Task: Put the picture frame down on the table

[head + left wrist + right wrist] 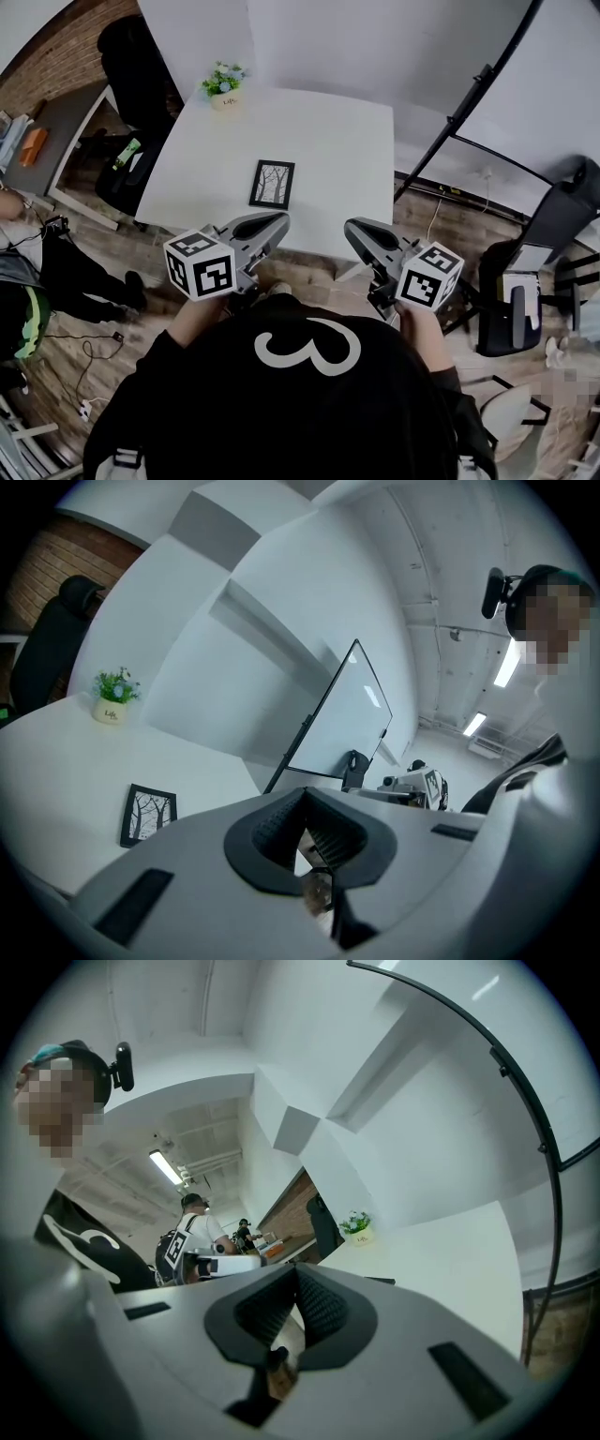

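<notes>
The picture frame (272, 184), black-edged with a tree drawing, lies flat on the white table (337, 131) near its front edge. It also shows low on the left in the left gripper view, as the frame (148, 815). My left gripper (281, 221) is held short of the table's front edge, just below the frame, jaws shut and empty. My right gripper (351, 228) hangs level with it to the right, also shut on nothing. In their own views the left gripper (305, 794) and right gripper (298, 1269) have pads pressed together.
A small potted plant (223, 82) stands at the table's far left corner. A black office chair (136, 66) sits beyond the left side. A whiteboard stand (469, 103) leans at the right, with another chair (553, 225) past it. A grey desk (52, 131) lies far left.
</notes>
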Demonstrator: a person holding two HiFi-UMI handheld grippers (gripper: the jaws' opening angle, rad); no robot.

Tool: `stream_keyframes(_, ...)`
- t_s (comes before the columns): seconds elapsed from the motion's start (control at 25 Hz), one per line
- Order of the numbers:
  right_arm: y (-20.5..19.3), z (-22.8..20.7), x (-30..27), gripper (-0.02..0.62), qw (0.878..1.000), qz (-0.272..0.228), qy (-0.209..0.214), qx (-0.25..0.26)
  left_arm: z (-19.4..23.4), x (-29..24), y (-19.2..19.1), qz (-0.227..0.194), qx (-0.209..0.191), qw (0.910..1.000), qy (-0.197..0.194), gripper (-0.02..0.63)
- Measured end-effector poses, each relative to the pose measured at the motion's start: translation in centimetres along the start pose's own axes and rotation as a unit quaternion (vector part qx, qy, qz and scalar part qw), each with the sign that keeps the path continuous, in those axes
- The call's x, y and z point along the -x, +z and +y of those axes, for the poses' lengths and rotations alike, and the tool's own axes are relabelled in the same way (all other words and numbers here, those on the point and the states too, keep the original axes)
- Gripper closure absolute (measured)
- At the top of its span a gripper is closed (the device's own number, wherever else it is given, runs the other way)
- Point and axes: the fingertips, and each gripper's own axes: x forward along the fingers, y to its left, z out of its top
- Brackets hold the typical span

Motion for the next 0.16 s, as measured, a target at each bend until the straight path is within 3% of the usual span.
stream_keyframes(0.16, 0.08, 0.3, 0.24, 0.572, 1.0, -0.002, 0.001, 0.003, -0.46, 0.11, 0.05, -0.001, 0.003, 1.0, -0.007, 0.591)
